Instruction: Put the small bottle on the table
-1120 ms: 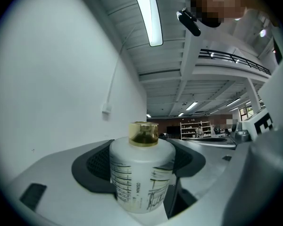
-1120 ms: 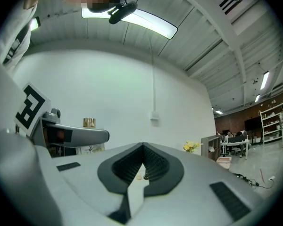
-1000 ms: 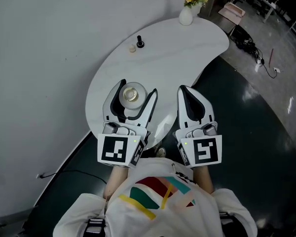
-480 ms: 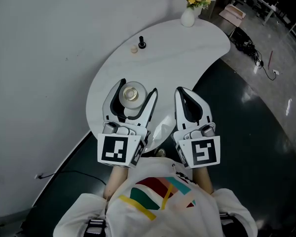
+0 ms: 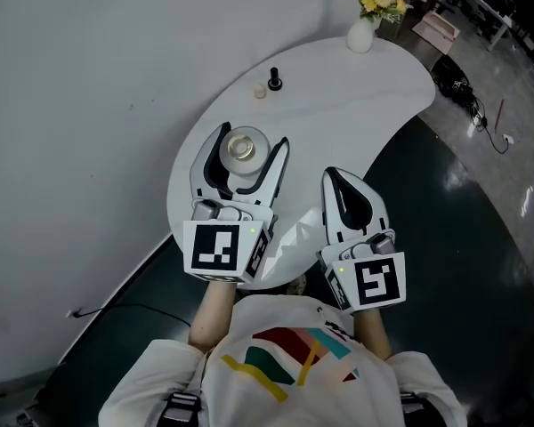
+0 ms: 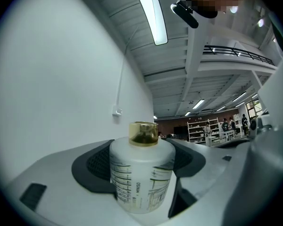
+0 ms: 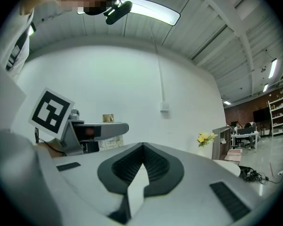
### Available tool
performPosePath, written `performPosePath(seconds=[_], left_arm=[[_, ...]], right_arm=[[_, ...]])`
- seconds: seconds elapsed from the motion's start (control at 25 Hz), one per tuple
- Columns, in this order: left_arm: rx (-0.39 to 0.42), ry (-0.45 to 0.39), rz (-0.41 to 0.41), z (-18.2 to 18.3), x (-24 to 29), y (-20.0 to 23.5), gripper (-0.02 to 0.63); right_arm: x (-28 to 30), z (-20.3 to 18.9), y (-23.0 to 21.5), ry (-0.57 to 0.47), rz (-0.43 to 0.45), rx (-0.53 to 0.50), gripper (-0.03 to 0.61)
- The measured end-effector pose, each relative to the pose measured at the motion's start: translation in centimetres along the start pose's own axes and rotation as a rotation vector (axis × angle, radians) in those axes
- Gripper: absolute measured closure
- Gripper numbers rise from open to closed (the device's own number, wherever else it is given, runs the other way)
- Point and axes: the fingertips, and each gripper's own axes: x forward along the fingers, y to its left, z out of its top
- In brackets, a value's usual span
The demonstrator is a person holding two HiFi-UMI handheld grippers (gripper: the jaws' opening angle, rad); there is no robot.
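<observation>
The small bottle [image 5: 241, 149] is white with a gold cap and printed lines. It stands upright between the jaws of my left gripper [image 5: 252, 137], which is shut on its body, over the near left part of the white table [image 5: 338, 96]. In the left gripper view the bottle [image 6: 140, 173] fills the gap between the dark pads [image 6: 92, 166]. I cannot tell whether its base touches the tabletop. My right gripper [image 5: 330, 174] is shut and holds nothing, just off the table's near edge. In the right gripper view its jaws [image 7: 142, 147] meet at the tips.
At the table's far end stands a white vase of yellow flowers [image 5: 363, 34]. A small black object [image 5: 274, 80] and a small beige one [image 5: 260, 92] sit near the far left rim. A white wall runs along the left. Dark floor lies to the right.
My left gripper has carried the bottle forward, farther over the table. The right gripper stays shut and has drawn back a little toward the person.
</observation>
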Motion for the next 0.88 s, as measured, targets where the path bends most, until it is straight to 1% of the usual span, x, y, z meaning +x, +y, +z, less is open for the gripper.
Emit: performPosePath(seconds=[0.2, 0.4, 0.6, 0.88], left_arm=[[0.005, 0.028, 0.037, -2.2, 3.5, 4.3, 0.276], [-0.019, 0.093, 0.025, -5.3, 7.4, 7.6, 0.276], [-0.01, 0.161, 0.045, -9.0, 10.8, 10.7, 0.276], [-0.019, 0.212, 0.064, -13.3, 15.0, 14.5, 0.276]], right_arm=[[2.8, -1.6, 0.0, 0.056, 0.001, -0.012, 0.568], [5.1, -3.7, -0.3, 0.128, -0.011, -0.019, 0.568], [6.8, -5.7, -0.4, 0.193, -0.017, -0.011, 0.568], [8.9, -8.7, -0.6, 0.284, -0.014, -0.021, 0.568]])
